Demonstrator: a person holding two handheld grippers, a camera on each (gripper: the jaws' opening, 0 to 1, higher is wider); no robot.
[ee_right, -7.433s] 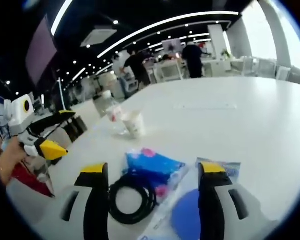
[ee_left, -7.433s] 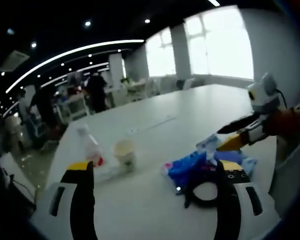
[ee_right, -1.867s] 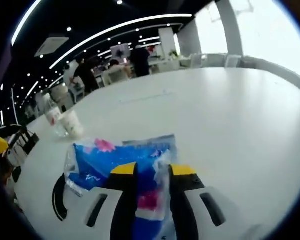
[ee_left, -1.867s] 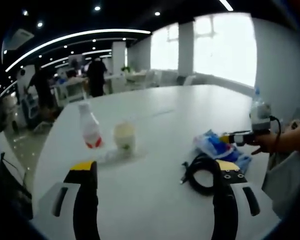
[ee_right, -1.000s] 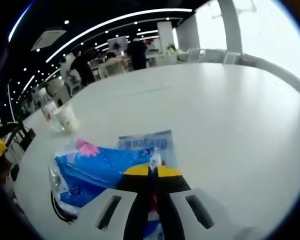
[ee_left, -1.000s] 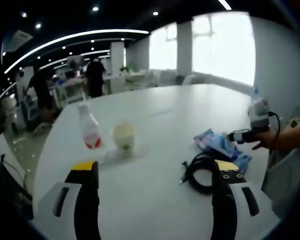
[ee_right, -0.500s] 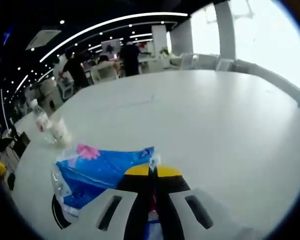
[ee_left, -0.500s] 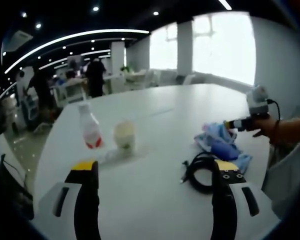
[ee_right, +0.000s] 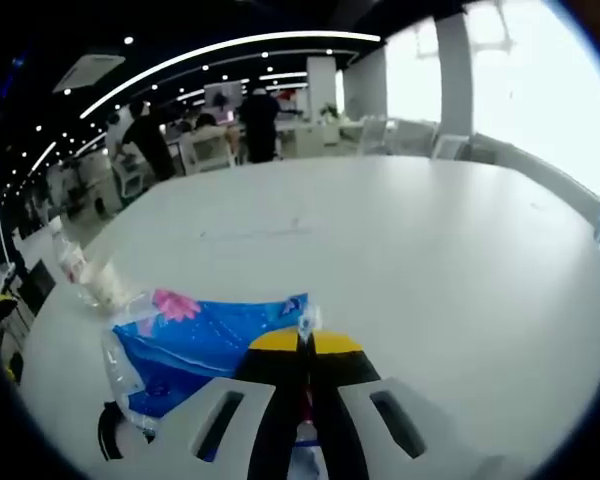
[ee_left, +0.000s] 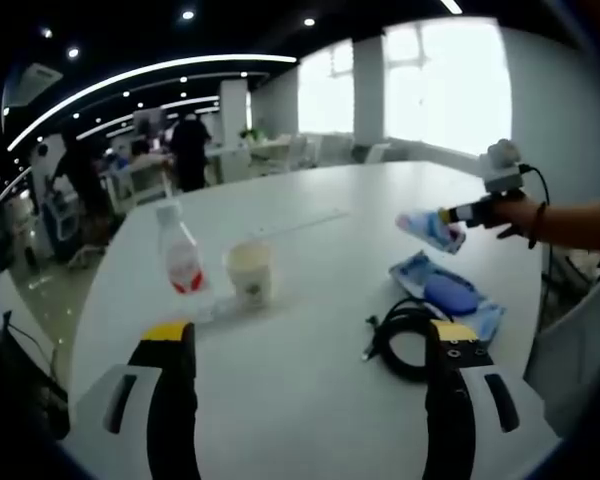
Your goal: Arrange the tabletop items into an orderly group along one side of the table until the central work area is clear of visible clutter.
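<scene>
In the right gripper view my right gripper (ee_right: 305, 342) is shut on the edge of a blue plastic packet (ee_right: 205, 340), held above the white table (ee_right: 430, 260). The left gripper view shows that gripper (ee_left: 448, 215) in the air at the right, the packet (ee_left: 426, 228) hanging from it. Below it, another blue packet (ee_left: 445, 292) and a coiled black cable (ee_left: 405, 335) lie on the table. A red-labelled bottle (ee_left: 181, 262) and a paper cup (ee_left: 249, 272) stand to the left. My left gripper (ee_left: 308, 335) hovers open over the near table with nothing in it.
A thin white strip (ee_left: 300, 222) lies farther back on the table. The bottle (ee_right: 72, 262) and cup (ee_right: 105, 285) sit at the far left of the right gripper view. A person's hand (ee_left: 540, 215) holds the right gripper. People and desks stand beyond the table's far edge.
My right gripper shut on the blue packet and has lifted it off the pile, up and away from the cable. The left gripper has stayed open and nearly still.
</scene>
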